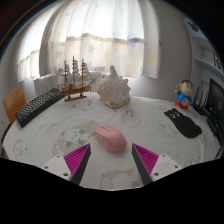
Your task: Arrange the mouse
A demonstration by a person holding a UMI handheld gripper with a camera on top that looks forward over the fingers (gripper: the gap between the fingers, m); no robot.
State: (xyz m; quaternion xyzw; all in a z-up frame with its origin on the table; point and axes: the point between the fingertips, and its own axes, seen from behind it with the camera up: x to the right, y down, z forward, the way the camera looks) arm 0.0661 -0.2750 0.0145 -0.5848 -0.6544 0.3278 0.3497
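A pink computer mouse (111, 138) lies on the white patterned tablecloth (150, 122), just ahead of my fingers and between their tips. My gripper (111, 158) is open, its magenta pads (77, 157) standing wide apart on either side, with a gap to the mouse at each side. Nothing is held.
A black keyboard (36, 106) lies at the far left. A model sailing ship (75, 83) and a large shell (115, 90) stand at the back. A small toy figure (184, 95) and a dark flat object (184, 122) are at the right. Curtains hang behind.
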